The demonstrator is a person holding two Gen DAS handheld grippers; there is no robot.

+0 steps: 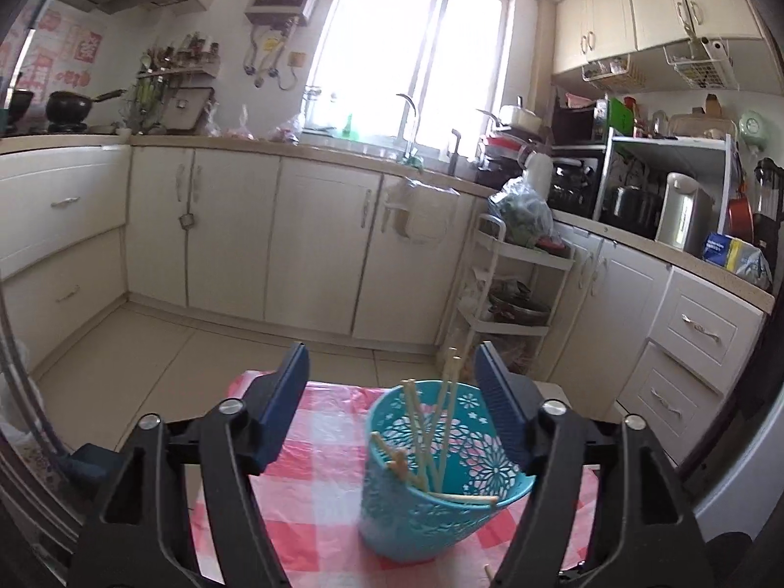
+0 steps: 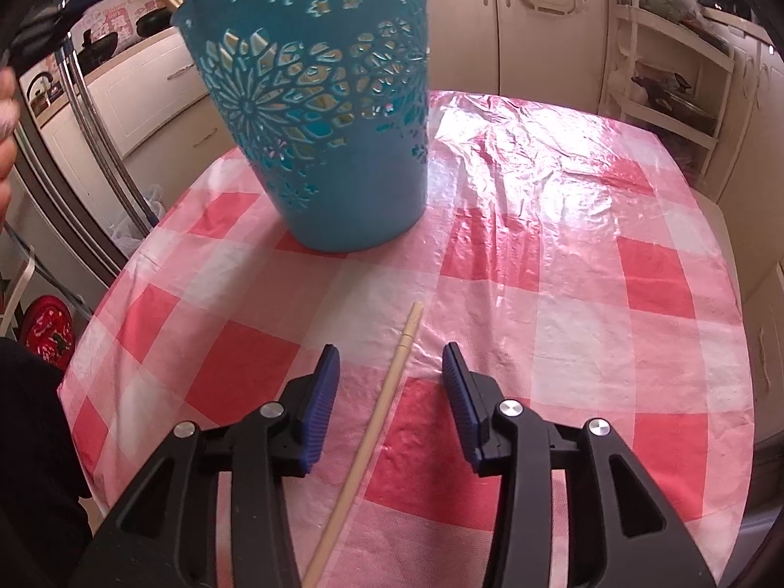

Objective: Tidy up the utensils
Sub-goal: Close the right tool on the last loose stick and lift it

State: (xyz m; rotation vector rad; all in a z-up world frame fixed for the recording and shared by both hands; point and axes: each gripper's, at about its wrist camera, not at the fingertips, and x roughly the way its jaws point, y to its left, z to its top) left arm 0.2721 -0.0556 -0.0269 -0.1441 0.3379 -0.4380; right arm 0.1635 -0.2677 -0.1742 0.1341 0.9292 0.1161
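One table under a red-and-white checked plastic cloth carries everything, and the teal basket with its cut-out flower pattern serves as the landmark on it. Seen from the left wrist, the same basket stands upright with several pale chopsticks inside, some leaning up past the rim and one lying across the near edge. The left gripper sits just behind the basket's rim, its blue-padded fingers spread wide, one pad off to the left of the basket and the other close by the rim's right side; nothing is pinched between them. In front of the basket, nearer the right wrist camera, the right gripper points down at the cloth with its fingers apart. A single loose chopstick lies flat on the cloth between those fingers, touching neither pad, its far end aimed toward the basket's base.
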